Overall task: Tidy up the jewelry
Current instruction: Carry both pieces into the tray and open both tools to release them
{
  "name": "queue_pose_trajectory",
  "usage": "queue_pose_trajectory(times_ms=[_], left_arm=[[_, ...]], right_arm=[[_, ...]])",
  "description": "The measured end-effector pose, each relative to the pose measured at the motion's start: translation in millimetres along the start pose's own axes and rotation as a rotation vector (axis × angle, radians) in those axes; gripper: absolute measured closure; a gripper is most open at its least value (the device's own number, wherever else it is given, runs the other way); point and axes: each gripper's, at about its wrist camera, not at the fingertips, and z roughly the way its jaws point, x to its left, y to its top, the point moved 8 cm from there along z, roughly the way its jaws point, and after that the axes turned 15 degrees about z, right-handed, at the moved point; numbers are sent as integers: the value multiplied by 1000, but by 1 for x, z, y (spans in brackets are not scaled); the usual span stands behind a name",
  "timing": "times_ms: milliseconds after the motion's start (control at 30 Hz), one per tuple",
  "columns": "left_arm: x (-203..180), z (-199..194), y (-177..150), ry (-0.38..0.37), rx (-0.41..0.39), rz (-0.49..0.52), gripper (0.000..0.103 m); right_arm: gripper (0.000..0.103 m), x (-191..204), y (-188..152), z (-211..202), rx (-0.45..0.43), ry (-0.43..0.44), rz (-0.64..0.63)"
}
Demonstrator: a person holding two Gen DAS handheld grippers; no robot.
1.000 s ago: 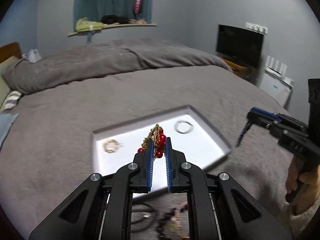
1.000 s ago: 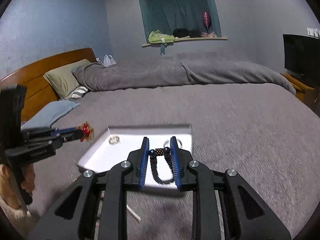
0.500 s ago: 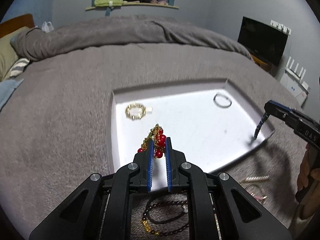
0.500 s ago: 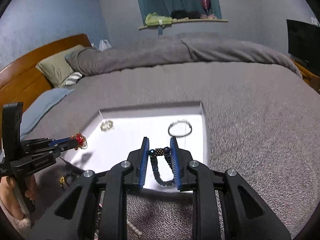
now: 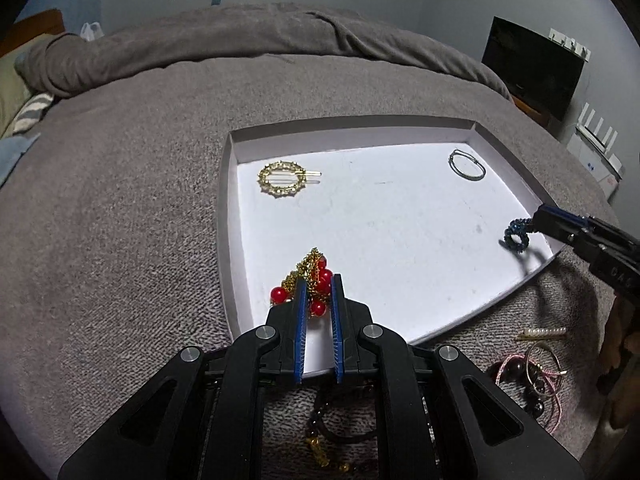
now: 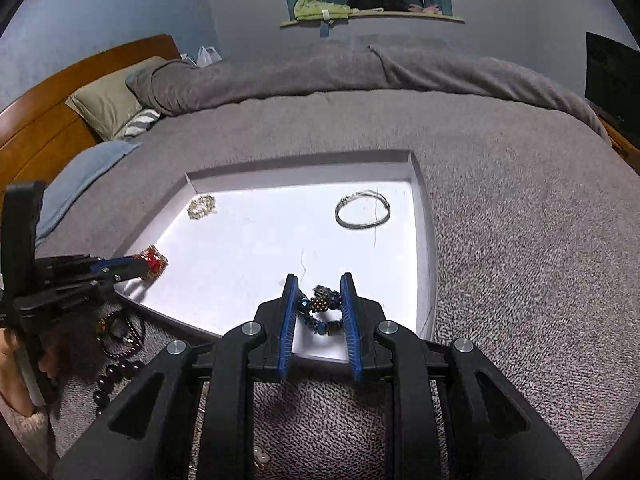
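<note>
Jewelry is split between a white tray (image 5: 404, 216) on the grey bed (image 5: 120, 200) and a loose pile on the blanket in front of the tray. Nearest the person, the pile (image 5: 532, 376) holds dark bead strands, a pink cord, thin hoops and a pearl pin, all lying just off the tray's near edge; in the right wrist view more dark beads (image 6: 116, 364) show under the left tool.

The left tool (image 5: 318, 292) is clamped on a gold chain with red beads (image 5: 316, 276), held over the near left corner of the tray. Whether the chain touches the tray floor cannot be told. The right tool (image 6: 320, 300) has its fingers apart, about as wide as the blue bead bracelet (image 6: 320, 312) that hangs bunched between them, over the near right part of the tray. It seems to touch both pads, but a firm grip cannot be told from either view.

Farther in, a gold round hair clip (image 5: 284, 179) lies flat near the far left corner, and a thin silver bangle (image 5: 467, 164) lies flat near the far right corner, well apart from each other.

Beyond the tray are a rumpled duvet (image 6: 340, 68), pillows (image 6: 108, 108) against a wooden headboard (image 6: 48, 120), and a shelf (image 6: 372, 14) with clothes.
</note>
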Motion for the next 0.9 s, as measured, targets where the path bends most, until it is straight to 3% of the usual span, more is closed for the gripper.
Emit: queue_pose_trajectory(times_ms=[267, 533, 900], left_arm=[[1, 7, 1, 5, 19, -4, 90], [0, 12, 0, 33, 34, 28, 88], [1, 11, -1, 30, 28, 24, 87]], right_arm=[[81, -1, -6, 5, 26, -26, -19], [81, -7, -13, 13, 51, -106, -55], [81, -9, -10, 10, 27, -85, -32]])
